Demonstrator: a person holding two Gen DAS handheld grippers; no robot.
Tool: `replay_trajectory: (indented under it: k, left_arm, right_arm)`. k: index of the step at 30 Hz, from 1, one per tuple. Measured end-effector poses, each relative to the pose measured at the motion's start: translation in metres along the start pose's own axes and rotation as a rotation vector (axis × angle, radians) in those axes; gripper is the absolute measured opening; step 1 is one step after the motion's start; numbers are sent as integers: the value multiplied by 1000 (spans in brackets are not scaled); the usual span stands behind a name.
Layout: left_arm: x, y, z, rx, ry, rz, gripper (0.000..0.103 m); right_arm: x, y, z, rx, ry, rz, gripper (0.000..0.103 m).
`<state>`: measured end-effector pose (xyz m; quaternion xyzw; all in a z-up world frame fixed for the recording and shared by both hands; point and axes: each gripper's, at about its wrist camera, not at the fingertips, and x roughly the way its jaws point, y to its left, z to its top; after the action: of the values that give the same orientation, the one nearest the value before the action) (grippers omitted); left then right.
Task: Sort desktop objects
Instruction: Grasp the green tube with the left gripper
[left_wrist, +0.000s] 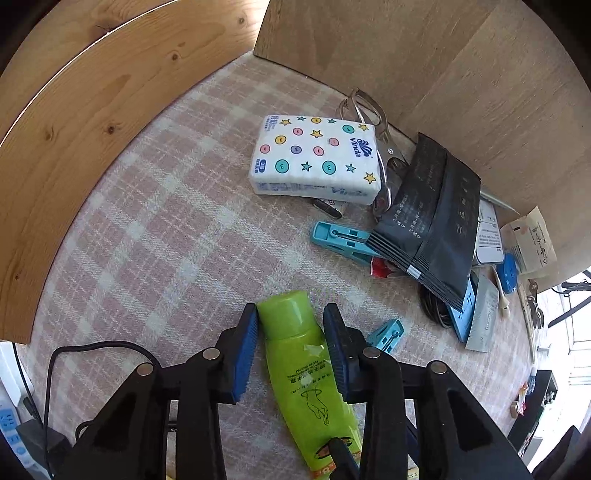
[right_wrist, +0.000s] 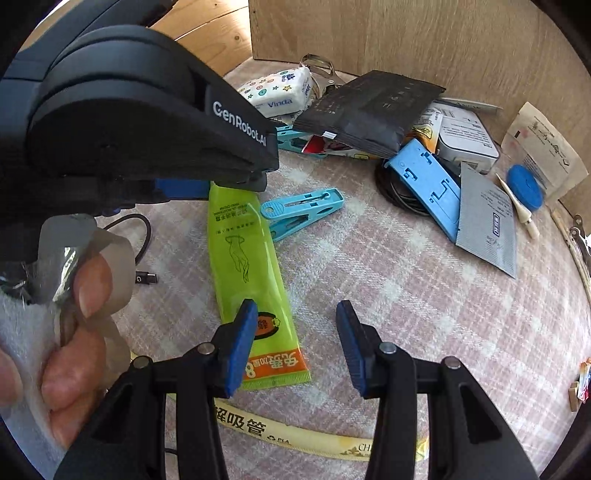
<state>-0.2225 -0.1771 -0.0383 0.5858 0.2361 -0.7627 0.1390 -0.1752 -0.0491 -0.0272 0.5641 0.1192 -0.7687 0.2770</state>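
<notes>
On the checked cloth my left gripper has its blue pads against both sides of the green hand-cream tube, up at the cap end, tube lying flat. My right gripper gapes wide, holding nothing, its left pad just over the tube's orange crimped tail (contact unclear). Close by: a blue clothes peg, tissue pack, black pouch, charging cable.

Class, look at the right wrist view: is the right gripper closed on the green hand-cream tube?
No: the right gripper stands open, its left pad over the green hand-cream tube's end and its right pad over bare checked cloth.
</notes>
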Motion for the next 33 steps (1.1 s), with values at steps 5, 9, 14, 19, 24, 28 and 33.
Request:
replay_trajectory:
  k: [5, 9, 14, 19, 24, 28, 33]
  left_arm:
    - [-1, 5, -4, 25, -5, -13, 33]
    - [-3, 11, -7, 33, 2, -48, 31]
    - [-4, 16, -10, 43, 4, -67, 30]
    - [-4, 25, -10, 26, 10, -120, 29]
    - [-6, 30, -13, 22, -3, -133, 29]
    - [-8, 34, -12, 17, 0, -141, 29]
    - [-17, 36, -12, 7, -12, -155, 28]
  right_arm:
    - [1, 6, -3, -29, 12, 45, 44]
    - [1, 14, -7, -77, 20, 69, 49]
    - [2, 24, -9, -128, 15, 59, 56]
    - [1, 30, -9, -157, 13, 78, 56]
    - [1, 35, -7, -172, 25, 164, 30]
    - [1, 25, -5, -118, 27, 209, 21]
    - [-1, 9, -3, -42, 42, 274, 13]
